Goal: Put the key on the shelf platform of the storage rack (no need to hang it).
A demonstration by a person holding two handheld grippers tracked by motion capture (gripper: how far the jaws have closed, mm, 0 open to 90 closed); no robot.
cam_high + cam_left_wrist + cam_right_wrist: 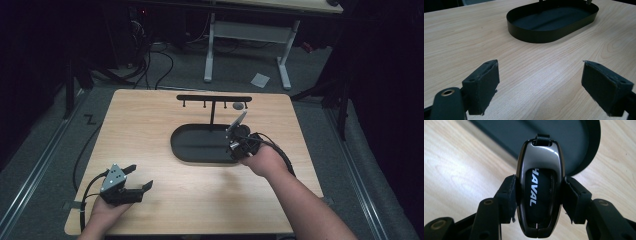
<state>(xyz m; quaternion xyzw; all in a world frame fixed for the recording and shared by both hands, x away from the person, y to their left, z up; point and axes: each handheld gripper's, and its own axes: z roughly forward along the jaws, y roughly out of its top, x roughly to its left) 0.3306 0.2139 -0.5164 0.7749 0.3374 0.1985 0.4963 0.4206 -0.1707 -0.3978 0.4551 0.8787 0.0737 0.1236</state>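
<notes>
Key fob (pixel 539 187) marked HAVAL sits clamped between right gripper (pixel 539 195) jaws, we see, over right end of black oval tray (pixel 182 147). Left gripper (pixel 540 87) jaws wide apart above bare wooden table (pixel 150 120), near front-left.

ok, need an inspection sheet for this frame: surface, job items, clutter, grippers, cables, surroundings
Surface: wooden table, bare.
Job's things: black oval tray with hook rack rising from it; key fob marked HAVAL.
Clutter: nothing seen.
Grippers: left gripper open, low over the table; right gripper shut on the key fob at the tray's edge.
Cables: one gripper cable off the left gripper, another off the right; more on the floor.
Surroundings: dark room, white desk frame behind.
</notes>
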